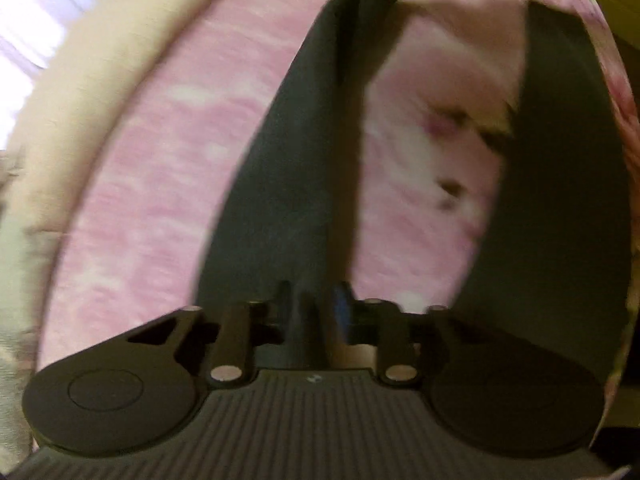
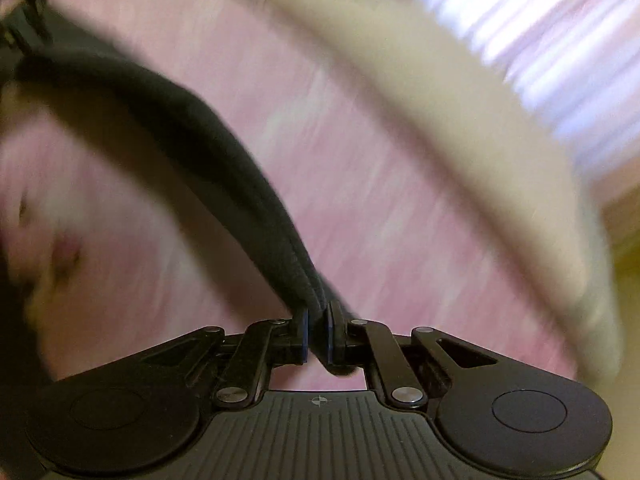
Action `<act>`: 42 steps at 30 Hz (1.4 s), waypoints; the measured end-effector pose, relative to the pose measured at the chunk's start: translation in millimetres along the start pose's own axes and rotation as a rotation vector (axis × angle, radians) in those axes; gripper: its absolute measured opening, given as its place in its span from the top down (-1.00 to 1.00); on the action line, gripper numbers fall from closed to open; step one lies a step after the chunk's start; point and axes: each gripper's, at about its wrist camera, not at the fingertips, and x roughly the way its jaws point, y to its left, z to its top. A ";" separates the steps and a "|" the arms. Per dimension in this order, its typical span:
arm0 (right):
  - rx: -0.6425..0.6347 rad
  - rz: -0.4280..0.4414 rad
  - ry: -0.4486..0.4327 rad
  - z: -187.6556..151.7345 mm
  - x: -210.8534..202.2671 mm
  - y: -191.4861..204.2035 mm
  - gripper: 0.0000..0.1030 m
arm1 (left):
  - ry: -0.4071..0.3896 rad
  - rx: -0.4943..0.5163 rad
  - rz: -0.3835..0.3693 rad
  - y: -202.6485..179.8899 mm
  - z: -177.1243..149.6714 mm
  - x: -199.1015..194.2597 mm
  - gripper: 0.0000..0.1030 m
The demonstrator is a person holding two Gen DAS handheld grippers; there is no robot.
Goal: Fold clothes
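Note:
A dark grey garment (image 1: 296, 168) hangs stretched above a pink floral bedspread (image 1: 160, 184). In the left wrist view my left gripper (image 1: 316, 312) is shut on one end of the garment, which runs up and away from the jaws; a second dark fold (image 1: 560, 184) hangs at the right. In the right wrist view my right gripper (image 2: 318, 336) is shut on a thick hemmed edge of the same garment (image 2: 192, 128), which stretches up to the left. Both views are motion-blurred.
The pink bedspread (image 2: 380, 200) fills the space under both grippers. A cream bed edge or blanket band (image 2: 460, 152) runs along its far side, also in the left wrist view (image 1: 80, 80). A bright curtained window (image 2: 560, 40) lies beyond.

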 end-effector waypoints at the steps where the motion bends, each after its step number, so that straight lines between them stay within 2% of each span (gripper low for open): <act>1: 0.006 0.009 0.037 -9.1 5.4 12.4 0.75 | 0.000 -0.013 -0.018 -6.2 -1.4 1.9 0.48; 2: 0.012 0.018 0.073 -18.2 10.8 24.8 0.05 | 0.001 -0.034 -0.032 -9.5 -3.8 1.4 0.48; 3: 0.023 0.003 0.083 -23.8 10.2 35.3 -0.49 | -0.006 -0.059 -0.043 -12.0 -7.1 -0.3 0.48; 4: 0.062 0.009 0.073 -26.9 5.8 37.1 -0.54 | -0.010 -0.084 -0.044 -14.7 -10.3 -3.6 0.46; 6: 0.141 0.022 0.052 -33.1 -2.9 40.8 -0.54 | -0.014 -0.121 -0.033 -13.7 -14.3 -8.5 0.45; 10: 0.374 0.097 0.058 -34.1 -4.7 18.3 -0.54 | -0.018 -0.176 0.012 -0.5 -17.8 -15.2 0.41; 12: 0.484 0.130 0.055 -32.3 -3.9 5.5 -0.54 | -0.025 -0.149 0.034 3.6 -11.3 -10.6 0.41; 18: 0.826 0.233 0.044 -44.6 24.6 -40.5 -0.54 | 0.026 0.098 0.115 -28.3 10.0 40.7 0.37; 20: 0.942 0.272 0.025 -53.4 32.3 -52.5 -0.54 | 0.053 0.179 0.174 -40.6 10.7 59.2 0.37; 21: 0.984 0.276 0.013 -57.0 35.7 -58.6 -0.54 | 0.057 0.177 0.167 -39.9 9.2 60.7 0.38; 22: 1.014 0.283 0.006 -59.7 39.9 -64.0 -0.54 | 0.061 0.175 0.159 -39.1 7.6 62.2 0.53; 23: 1.045 0.290 -0.001 -62.4 44.2 -69.4 -0.54 | 0.065 0.173 0.152 -38.3 6.1 63.6 0.92; 26: 1.103 0.323 -0.025 -67.8 53.7 -77.7 -0.53 | 0.074 0.166 0.130 -35.8 1.6 67.0 0.93; 30: 1.130 0.362 -0.038 -69.5 68.2 -85.8 -0.52 | -0.019 0.131 0.022 -28.1 -17.6 19.1 0.93; 31: 1.145 0.377 -0.035 -70.7 73.1 -88.4 -0.47 | -0.019 0.143 -0.002 -28.1 -23.3 11.4 0.93; 32: 1.160 0.392 -0.031 -71.9 77.9 -90.9 -0.16 | -0.011 0.159 -0.021 -28.4 -28.4 6.0 0.93; 33: 1.159 0.396 -0.016 -72.2 80.7 -92.7 0.03 | 0.000 0.161 -0.039 -28.3 -33.9 2.4 0.93; 34: 1.158 0.401 -0.001 -72.6 83.5 -94.5 0.09 | 0.009 0.159 -0.047 -29.4 -35.9 1.1 0.93; 36: 1.156 0.409 0.030 -73.3 89.2 -98.0 0.72 | 0.021 0.152 -0.055 -30.6 -37.2 0.6 0.93; 39: 1.081 0.382 -0.032 -64.0 74.6 -109.8 0.72 | 0.009 0.131 -0.049 -28.2 -25.6 5.6 0.93; 42: 1.028 0.273 -0.138 -50.4 52.7 -126.1 0.72 | 0.002 0.108 -0.046 -31.3 -9.3 18.6 0.92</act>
